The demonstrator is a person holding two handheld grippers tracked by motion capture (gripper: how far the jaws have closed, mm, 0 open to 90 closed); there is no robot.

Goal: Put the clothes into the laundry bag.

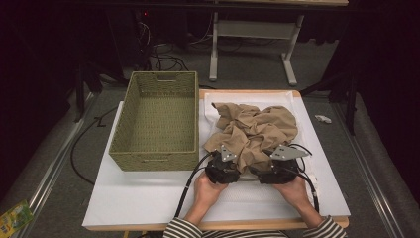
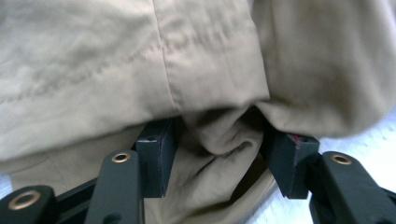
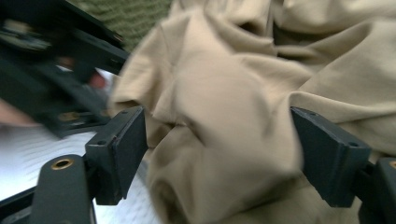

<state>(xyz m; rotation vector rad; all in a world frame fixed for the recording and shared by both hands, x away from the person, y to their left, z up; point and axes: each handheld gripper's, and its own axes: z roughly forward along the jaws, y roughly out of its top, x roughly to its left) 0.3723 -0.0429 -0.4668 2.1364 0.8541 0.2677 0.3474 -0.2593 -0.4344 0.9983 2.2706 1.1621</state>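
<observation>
A crumpled tan cloth lies heaped on the white mat, right of the basket. Both grippers sit at its near edge, each held by a hand. My left gripper has its jaws partly closed, and in the left gripper view a thick fold of the cloth is bunched between the pads and touches both. My right gripper stands with jaws wide in the right gripper view. A hump of cloth lies between its pads without being pinched. The left gripper appears blurred at upper left there.
An empty woven green basket stands on the left half of the table, close to the cloth; its weave is visible in the right gripper view. A small white object and a yellow-green packet lie on the floor.
</observation>
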